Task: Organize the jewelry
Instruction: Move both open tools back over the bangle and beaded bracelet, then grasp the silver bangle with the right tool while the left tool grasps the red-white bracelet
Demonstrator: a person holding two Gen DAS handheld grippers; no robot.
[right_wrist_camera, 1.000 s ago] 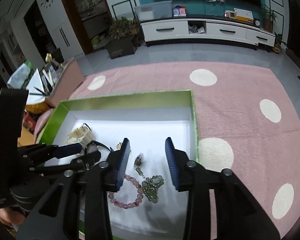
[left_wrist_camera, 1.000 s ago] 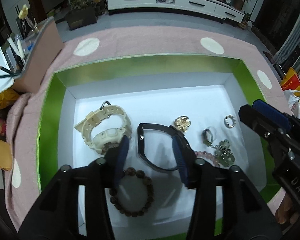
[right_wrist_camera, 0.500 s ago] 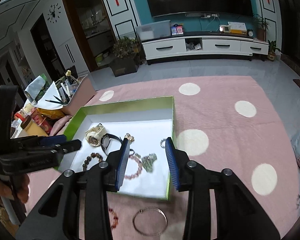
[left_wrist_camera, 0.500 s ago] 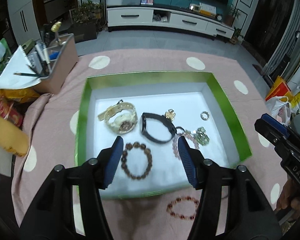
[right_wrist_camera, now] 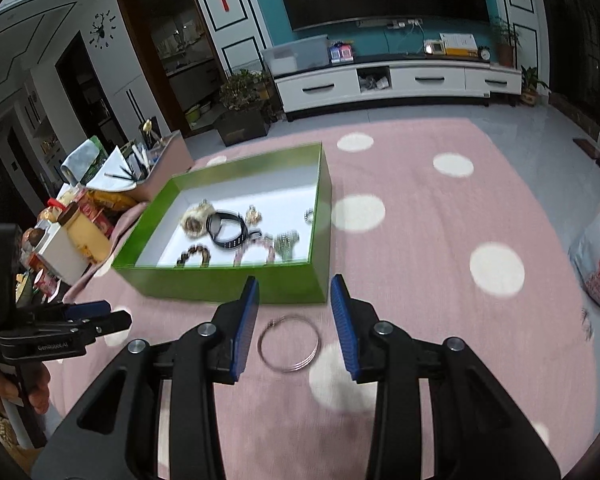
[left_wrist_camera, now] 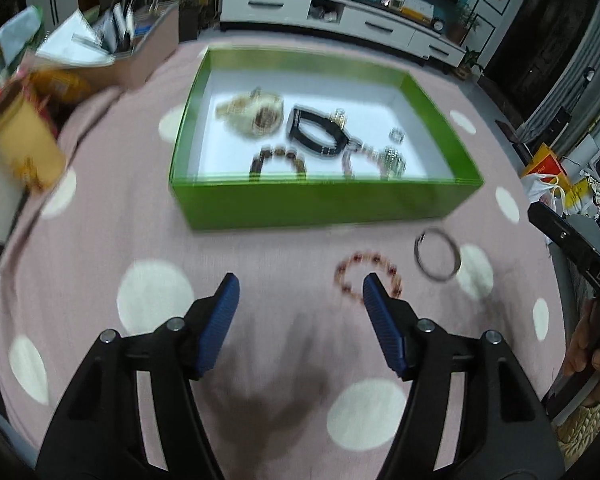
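Jewelry is found in two places: most pieces lie in the green box point(right_wrist_camera: 236, 284), and two pieces lie on the pink dotted cloth in front of it. Both tools are held open and empty.

Nearest the right tool point(right_wrist_camera: 295, 322), the silver bangle point(right_wrist_camera: 289, 343) lies flat on the cloth, directly between and just under the parted blue pads. A good pickup is judged to need the tool lowered straight down, with one pad set inside the ring and one outside, so that the thin wire is pinched across its rim and not pushed along the cloth. A slow closing is advised, since a thin hoop may slip or tip.

Ahead and to the right of the left tool point(left_wrist_camera: 298, 305), the red bead bracelet point(left_wrist_camera: 367, 280) lies on the cloth, its near arc just beside the right pad point(left_wrist_camera: 384, 332). Beyond it, further right, the bangle is seen again.

Farther ahead, inside the box, a cream watch point(left_wrist_camera: 252, 114), a black watch point(left_wrist_camera: 318, 134), a brown bead bracelet point(left_wrist_camera: 278, 160) and smaller pieces are made out.

Much of the left view is smeared by motion, so the small pieces cannot be told apart. The near wall of the box hides the lower edges of the bracelets inside.
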